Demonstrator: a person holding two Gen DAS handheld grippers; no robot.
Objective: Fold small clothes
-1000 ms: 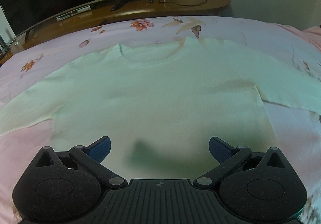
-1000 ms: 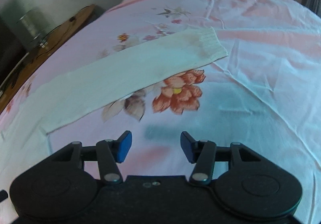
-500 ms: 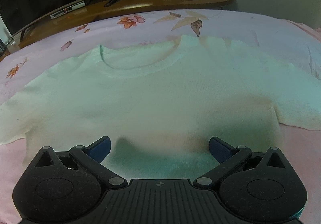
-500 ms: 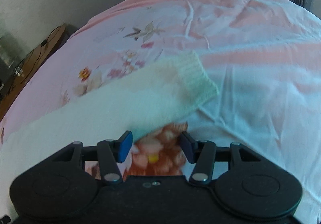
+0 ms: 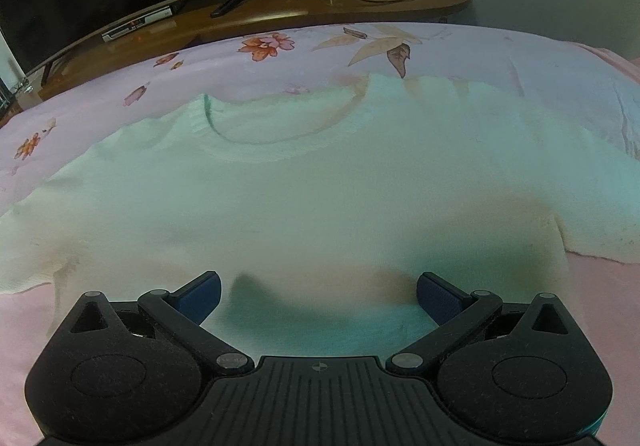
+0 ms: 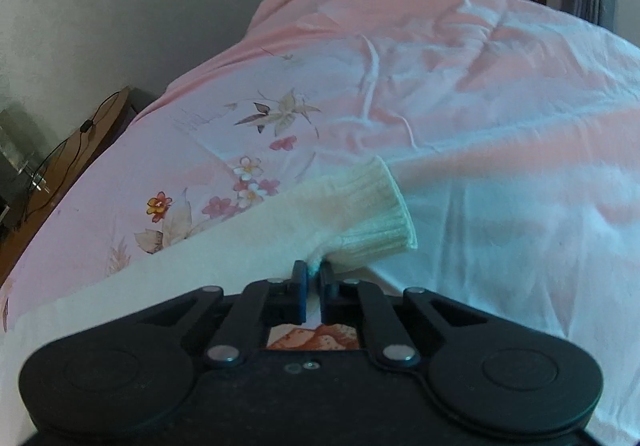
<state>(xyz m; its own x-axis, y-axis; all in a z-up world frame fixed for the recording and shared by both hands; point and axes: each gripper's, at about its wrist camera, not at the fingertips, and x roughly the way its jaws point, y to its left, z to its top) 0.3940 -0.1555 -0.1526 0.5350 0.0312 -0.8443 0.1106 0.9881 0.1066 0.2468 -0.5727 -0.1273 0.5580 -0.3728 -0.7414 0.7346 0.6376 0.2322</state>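
One sweater (image 5: 304,206), pale cream, is spread flat on a bed (image 5: 500,58) covered by a pink floral sheet. In the left wrist view the neckline lies toward 12 o'clock, with one sleeve running off at 9 o'clock and the other at 3 o'clock. Beyond the bed's far edge, at 12 o'clock, a curved wooden shelf (image 5: 380,2) is seen carrying a black cable, a remote-like bar and a metal stand; a dark screen is set above it at 11 o'clock, and a plain wall closes the room at 1 o'clock.

Open sheet is left around the sweater at 12 o'clock and beside the hem at 4 and 8 o'clock. In the right wrist view, wrinkled bare sheet stretches from 12 to 4 o'clock, up to a dark wooden door at 1 o'clock and a wall at 10 o'clock.

The left gripper (image 5: 318,292) is held low over the sweater's lower body, pointing toward the neckline, its jaws spread wide and gripping nothing; whether the blue pads touch the knit cannot be told.

The right gripper (image 6: 314,278) is aimed along the sleeve (image 6: 240,242), jaws closed on a pinch of its near edge just short of the ribbed cuff (image 6: 372,214), which fans out toward 1 o'clock, slightly raised off the sheet.
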